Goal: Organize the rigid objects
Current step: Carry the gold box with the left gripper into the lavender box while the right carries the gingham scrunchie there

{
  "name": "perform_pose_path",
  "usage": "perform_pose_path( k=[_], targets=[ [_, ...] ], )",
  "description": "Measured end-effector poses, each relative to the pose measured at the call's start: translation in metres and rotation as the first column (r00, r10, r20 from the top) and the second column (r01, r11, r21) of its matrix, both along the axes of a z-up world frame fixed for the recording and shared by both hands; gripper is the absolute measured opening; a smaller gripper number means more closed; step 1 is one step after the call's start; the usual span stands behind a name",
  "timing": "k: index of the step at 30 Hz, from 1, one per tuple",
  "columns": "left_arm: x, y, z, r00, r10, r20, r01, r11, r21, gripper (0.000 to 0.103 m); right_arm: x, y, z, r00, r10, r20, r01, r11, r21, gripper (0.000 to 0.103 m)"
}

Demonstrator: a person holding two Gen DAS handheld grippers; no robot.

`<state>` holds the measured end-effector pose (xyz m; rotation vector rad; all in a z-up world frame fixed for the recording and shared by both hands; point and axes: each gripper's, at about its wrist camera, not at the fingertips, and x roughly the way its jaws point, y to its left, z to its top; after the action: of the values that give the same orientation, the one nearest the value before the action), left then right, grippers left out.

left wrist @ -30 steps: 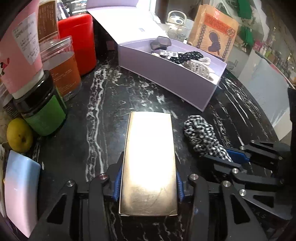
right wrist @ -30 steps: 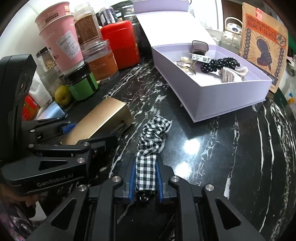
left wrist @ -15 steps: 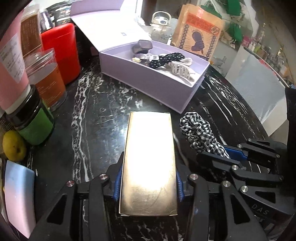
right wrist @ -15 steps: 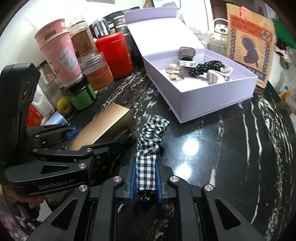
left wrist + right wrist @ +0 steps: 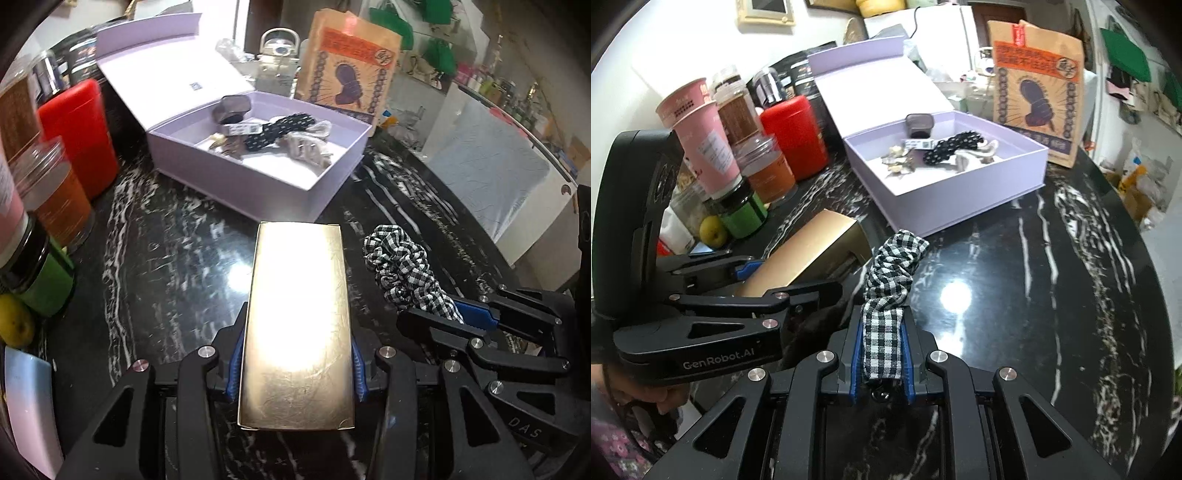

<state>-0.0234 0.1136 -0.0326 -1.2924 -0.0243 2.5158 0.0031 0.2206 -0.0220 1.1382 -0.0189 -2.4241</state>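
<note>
My left gripper (image 5: 295, 369) is shut on a shiny gold box (image 5: 297, 325), held lengthwise above the black marble counter (image 5: 173, 258). Beside it on the right, my right gripper (image 5: 881, 362) is shut on a black-and-white checked scrunchie (image 5: 890, 273), which sticks out forward from its blue pads. In the right wrist view the gold box (image 5: 809, 254) and left gripper (image 5: 753, 280) show at the left. Ahead stands an open lilac box (image 5: 258, 155) (image 5: 945, 173) holding a dark beaded band, hair clips and a small dark case.
Jars and cans line the left: a red canister (image 5: 794, 140), an orange-filled jar (image 5: 764, 170), a green jar (image 5: 742, 214), pink cups (image 5: 701, 140), a yellow fruit (image 5: 713, 232). A brown printed paper bag (image 5: 1034, 92) stands behind the lilac box. The counter's round edge (image 5: 1145, 258) curves right.
Both grippers have risen and moved forward together with the gold box and scrunchie; the lilac box now shows more of its inside, and the jars slid toward the left edge.
</note>
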Motion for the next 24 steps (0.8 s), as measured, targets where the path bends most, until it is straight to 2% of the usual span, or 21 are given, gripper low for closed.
perform_pose_path(
  k=[12, 24],
  targets=[
    [-0.012, 0.011, 0.025, 0.998, -0.012, -0.055, 0.012, 1.0, -0.002, 0.044, -0.005, 0.015, 0.023, 0.998, -0.017, -0.055, 0.016, 1.0, -0.018, 0.017],
    [-0.04, 0.004, 0.048, 0.994, 0.022, -0.106, -0.022, 1.0, 0.001, 0.044, -0.037, 0.017, 0.046, 0.995, 0.014, -0.101, -0.017, 0.999, -0.034, 0.017]
  ],
)
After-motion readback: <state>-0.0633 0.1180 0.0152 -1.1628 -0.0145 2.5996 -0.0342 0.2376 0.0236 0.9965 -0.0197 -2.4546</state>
